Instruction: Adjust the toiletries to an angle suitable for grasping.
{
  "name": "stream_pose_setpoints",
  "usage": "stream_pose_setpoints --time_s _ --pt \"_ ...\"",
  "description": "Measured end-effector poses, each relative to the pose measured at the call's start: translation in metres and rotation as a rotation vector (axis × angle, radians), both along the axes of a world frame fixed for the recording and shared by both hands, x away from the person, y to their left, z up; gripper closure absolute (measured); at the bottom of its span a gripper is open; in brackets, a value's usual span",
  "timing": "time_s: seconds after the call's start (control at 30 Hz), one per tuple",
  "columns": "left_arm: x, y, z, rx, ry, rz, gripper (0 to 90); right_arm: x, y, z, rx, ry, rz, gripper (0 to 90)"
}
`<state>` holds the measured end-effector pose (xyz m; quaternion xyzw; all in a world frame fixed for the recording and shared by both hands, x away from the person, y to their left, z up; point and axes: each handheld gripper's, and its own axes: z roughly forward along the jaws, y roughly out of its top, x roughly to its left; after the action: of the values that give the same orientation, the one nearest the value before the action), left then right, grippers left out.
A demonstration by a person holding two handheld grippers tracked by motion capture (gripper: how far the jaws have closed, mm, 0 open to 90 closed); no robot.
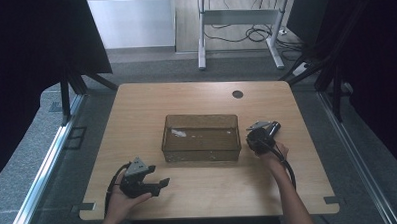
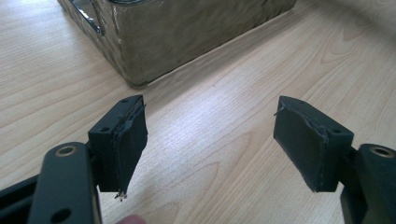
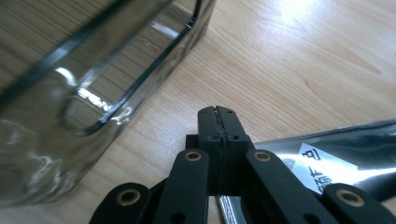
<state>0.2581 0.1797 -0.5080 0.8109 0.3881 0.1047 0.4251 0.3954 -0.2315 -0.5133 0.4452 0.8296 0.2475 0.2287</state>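
Note:
A clear brownish plastic bin [image 1: 202, 155] stands empty in the middle of the wooden table [image 1: 196, 99]. My left gripper [image 1: 159, 187] rests near the front left of the table, held by a hand. Its jaws are open with only bare wood between them [image 2: 210, 135], and a corner of the bin [image 2: 187, 32] lies ahead of it. My right gripper [image 1: 265, 130] sits just right of the bin. Its jaws [image 3: 217, 112] are pressed together on the edge of a shiny dark foil packet [image 3: 336, 154] with a white label, and the bin's wall [image 3: 70, 93] is at their left.
A round cable hole [image 1: 237, 94] is at the back of the table. Grey floor, a metal rail [image 1: 48, 157] at the left and a white desk frame [image 1: 239, 35] with cables lie beyond. Bare wood surrounds the bin on all sides.

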Motion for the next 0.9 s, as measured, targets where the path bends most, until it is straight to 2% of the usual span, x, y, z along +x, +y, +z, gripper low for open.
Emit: stream_pose_setpoints --time_s 0.4,0.5,0.9 --pt "-0.001 -0.003 -0.001 0.009 0.006 -0.011 26.2 0.002 -0.003 -0.007 0.001 0.011 -0.012 89.5" --pt "-0.001 -0.004 -0.001 0.010 0.005 -0.016 26.2 0.001 -0.002 -0.007 -0.012 0.009 -0.013 89.4" --pt "0.000 -0.005 -0.003 0.020 0.012 -0.019 26.2 -0.012 -0.013 -0.007 -0.012 0.005 -0.013 89.4"
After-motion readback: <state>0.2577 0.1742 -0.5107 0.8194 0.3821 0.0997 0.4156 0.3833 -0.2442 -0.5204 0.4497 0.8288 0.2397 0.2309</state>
